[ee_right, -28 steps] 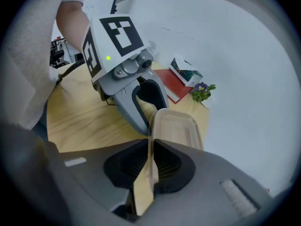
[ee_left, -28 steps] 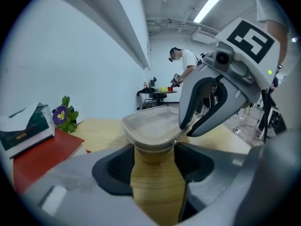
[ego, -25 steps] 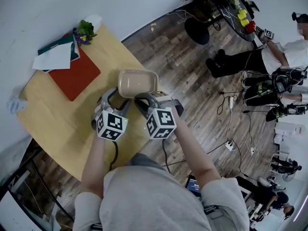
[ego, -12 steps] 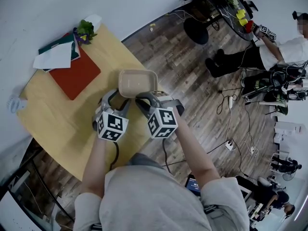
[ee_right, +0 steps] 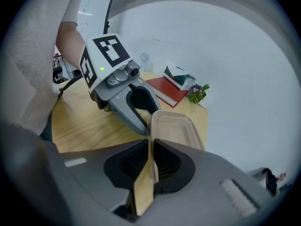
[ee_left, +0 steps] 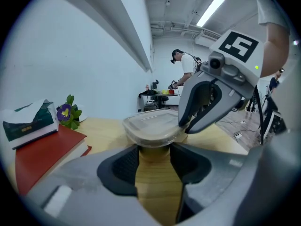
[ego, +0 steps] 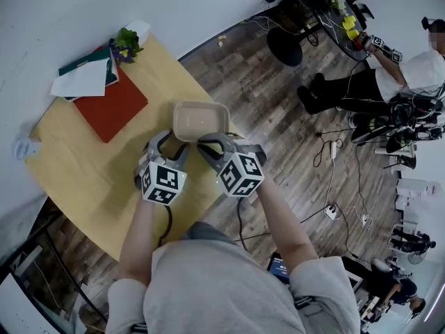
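A tan food container [ego: 200, 121] with a clear lid hangs above the wooden table's [ego: 90, 165] right edge, held from both sides. My left gripper [ego: 175, 141] is shut on the container's [ee_left: 153, 126] tan base, which fills the gap between its jaws. My right gripper [ego: 208, 143] is shut on the thin rim at the container's [ee_right: 173, 128] near side. The two grippers sit close together, almost touching. From the left gripper view the right gripper [ee_left: 207, 98] shows beside the lid. The left gripper [ee_right: 123, 100] appears behind the container in the right gripper view.
A red book [ego: 111, 103], a green book under white paper [ego: 82, 78] and a small flowering plant [ego: 125, 42] lie at the table's far end. A clear glass [ego: 21, 147] stands at its left. Wooden floor with cables [ego: 334, 207] and people at another table [ego: 410, 75] lie to the right.
Both grippers and the container have shifted slightly right and toward the person. The hold on the container is unchanged.
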The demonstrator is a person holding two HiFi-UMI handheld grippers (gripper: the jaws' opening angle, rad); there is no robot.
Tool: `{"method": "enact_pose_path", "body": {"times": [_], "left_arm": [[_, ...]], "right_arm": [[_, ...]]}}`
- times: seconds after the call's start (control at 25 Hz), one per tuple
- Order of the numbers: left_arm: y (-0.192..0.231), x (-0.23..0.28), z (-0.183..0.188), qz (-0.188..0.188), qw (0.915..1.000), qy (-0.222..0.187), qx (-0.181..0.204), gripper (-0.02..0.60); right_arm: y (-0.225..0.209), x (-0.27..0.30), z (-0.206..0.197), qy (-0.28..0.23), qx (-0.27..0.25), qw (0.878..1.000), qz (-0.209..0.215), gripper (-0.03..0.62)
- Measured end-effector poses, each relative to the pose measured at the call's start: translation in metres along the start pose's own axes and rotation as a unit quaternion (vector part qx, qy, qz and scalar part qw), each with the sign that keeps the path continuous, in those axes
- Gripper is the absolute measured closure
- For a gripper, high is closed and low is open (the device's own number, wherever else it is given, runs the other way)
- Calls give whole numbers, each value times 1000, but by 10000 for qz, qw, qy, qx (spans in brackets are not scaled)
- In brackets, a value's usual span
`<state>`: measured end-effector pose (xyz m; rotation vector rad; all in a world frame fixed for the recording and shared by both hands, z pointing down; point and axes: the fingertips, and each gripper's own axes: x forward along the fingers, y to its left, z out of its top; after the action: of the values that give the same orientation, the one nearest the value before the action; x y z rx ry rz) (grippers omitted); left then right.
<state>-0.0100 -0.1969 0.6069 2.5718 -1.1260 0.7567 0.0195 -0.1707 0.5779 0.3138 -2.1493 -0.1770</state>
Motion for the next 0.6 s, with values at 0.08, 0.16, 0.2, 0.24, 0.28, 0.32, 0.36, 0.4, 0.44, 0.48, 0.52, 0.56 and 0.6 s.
{"method": "enact_pose_path", "body": {"times": [0.08,0.16,0.2,0.24,0.28,0.32,0.36,0.4,0.44,0.48,0.52,0.56,0.6], "left_arm": [[0,0,0,-6,10000,-1,-11,362],[0,-1,0,-9,10000,-8,-22,364],[0,-1,0,-12,10000,-11,-28,365],[0,-1,0,-16,10000,-14,-32,367],[0,-1,0,-21,10000,-17,-37,367],[0,-1,0,-26,10000,-19,-43,368],[1,-1,0,-30,10000,-20,-50,370],[1,-1,0,-33,10000,-20,-54,370],[1,0,-1,-36,10000,-18,-51,371],[0,0,-1,-37,10000,-14,-43,372],[0,0,-1,-37,10000,-11,-33,373],[0,0,-1,-35,10000,-9,-23,373],[0,0,-1,-33,10000,-7,-18,374]], "right_arm": [[0,0,1,-88,81,9999,46,557],[0,-1,2,-163,124,9998,74,559],[0,-2,2,-201,145,9997,84,559],[0,-2,3,-237,168,9995,92,559],[-1,-3,3,-268,189,9994,96,559],[-1,-3,3,-294,208,9993,95,559],[-2,-3,3,-318,228,9992,92,559],[-2,-3,3,-343,257,9990,91,559],[-2,-3,3,-369,290,9989,93,559],[-2,-3,3,-395,322,9987,98,559],[-2,-4,3,-416,348,9985,102,559],[-2,-4,3,-433,365,9983,104,559],[-2,-4,3,-447,378,9982,104,559]]}}
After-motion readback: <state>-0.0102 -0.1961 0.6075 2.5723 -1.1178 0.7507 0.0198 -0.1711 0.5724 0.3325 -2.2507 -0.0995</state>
